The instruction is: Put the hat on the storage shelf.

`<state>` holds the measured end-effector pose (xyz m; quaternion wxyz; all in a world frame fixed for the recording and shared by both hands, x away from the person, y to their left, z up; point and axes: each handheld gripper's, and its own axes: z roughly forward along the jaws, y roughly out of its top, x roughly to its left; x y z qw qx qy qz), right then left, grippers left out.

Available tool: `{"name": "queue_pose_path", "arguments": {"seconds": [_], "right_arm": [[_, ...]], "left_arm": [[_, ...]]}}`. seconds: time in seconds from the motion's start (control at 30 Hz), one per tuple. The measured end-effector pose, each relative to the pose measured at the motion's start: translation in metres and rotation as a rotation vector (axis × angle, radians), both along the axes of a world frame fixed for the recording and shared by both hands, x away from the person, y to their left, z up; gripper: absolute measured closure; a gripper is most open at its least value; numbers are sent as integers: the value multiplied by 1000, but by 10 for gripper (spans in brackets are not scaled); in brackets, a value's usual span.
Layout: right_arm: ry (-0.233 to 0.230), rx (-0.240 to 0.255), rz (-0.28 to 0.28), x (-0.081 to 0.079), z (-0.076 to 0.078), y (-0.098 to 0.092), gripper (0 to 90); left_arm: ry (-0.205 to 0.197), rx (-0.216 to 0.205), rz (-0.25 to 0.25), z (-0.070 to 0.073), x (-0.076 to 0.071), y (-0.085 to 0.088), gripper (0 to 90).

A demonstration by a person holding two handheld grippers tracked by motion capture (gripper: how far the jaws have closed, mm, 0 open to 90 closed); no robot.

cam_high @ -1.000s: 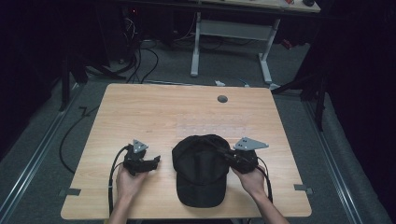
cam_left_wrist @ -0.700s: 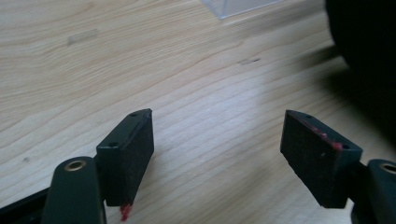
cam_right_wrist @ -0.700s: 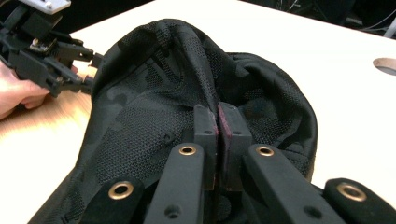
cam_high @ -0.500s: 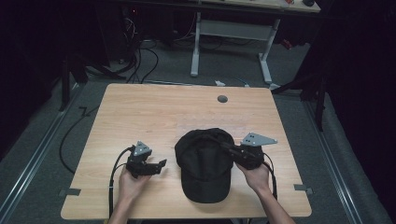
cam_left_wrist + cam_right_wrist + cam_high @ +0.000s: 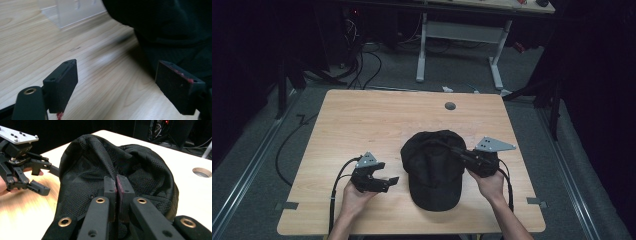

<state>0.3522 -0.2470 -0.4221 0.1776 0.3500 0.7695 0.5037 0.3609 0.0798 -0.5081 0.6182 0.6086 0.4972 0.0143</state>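
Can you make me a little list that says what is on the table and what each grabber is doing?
surface: wooden table with a round hole near the far edge
thing: black cap, brim toward the person
right gripper: jaws shut, pinching a fold of the cap's mesh
left gripper: jaws open, holding nothing, beside the cap on the person's left
hands: one on each gripper, coming in from the near edge

Cap (image 5: 434,167) on the near half of the table (image 5: 362,120), left gripper (image 5: 384,181) just beside its left edge, right gripper (image 5: 462,154) at its right side, apparently on the fabric, round hole (image 5: 450,106) behind the cap
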Motion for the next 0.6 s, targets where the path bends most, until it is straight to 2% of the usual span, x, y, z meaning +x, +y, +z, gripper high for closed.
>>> {"name": "queue_pose_path", "arguments": {"seconds": [0.27, 0.6], "right_arm": [[-21, 11, 16, 0, 7, 0, 876], [-40, 32, 43, 1, 7, 2, 876]], "left_arm": [[13, -66, -103, 17, -4, -10, 162], [39, -96, -141, 25, 1, -18, 158]]}}
